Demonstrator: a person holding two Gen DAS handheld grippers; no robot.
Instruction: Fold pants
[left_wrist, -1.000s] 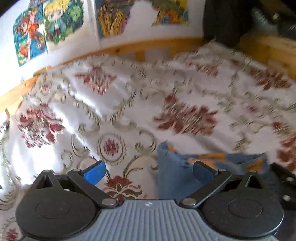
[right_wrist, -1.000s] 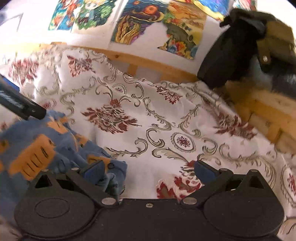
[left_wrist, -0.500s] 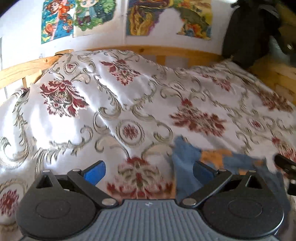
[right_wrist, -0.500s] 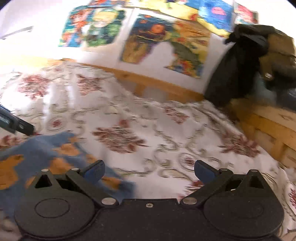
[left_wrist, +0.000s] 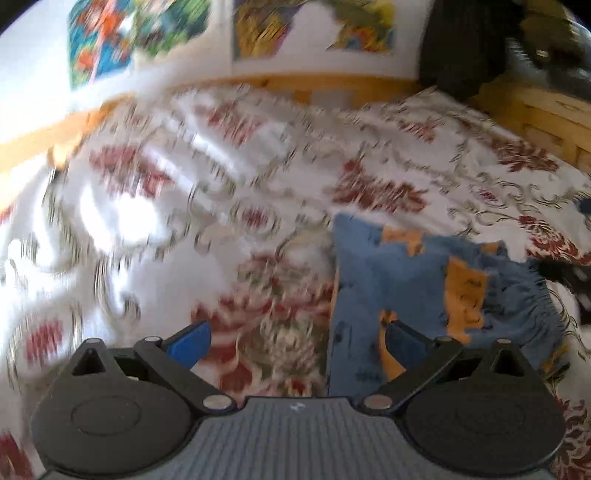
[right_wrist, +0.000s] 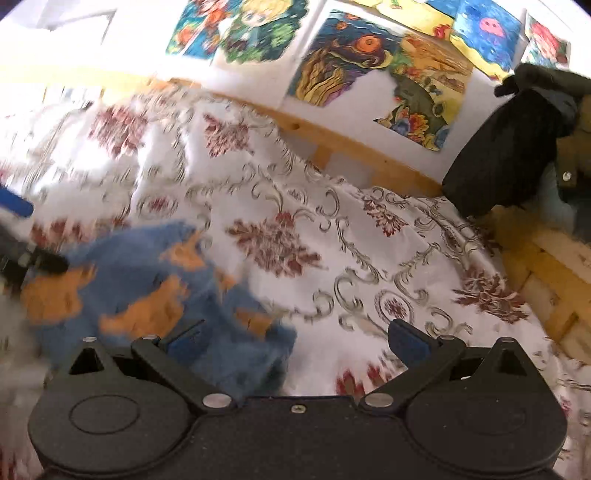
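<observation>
On the bed (left_wrist: 369, 122), my left tongs (left_wrist: 295, 339) and right tongs (right_wrist: 295, 339) gape empty over the pants (left_wrist: 406, 273); next I'd grip an edge and fold.

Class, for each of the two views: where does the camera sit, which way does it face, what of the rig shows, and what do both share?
Left wrist: on the left gripper, facing along its open jaws across the bedspread; pants at right.
Right wrist: on the right gripper, jaws open, facing the same bedspread; pants at left, left gripper's tip at the far left edge.
Shared: pants, bedspread, wall pictures.
</observation>
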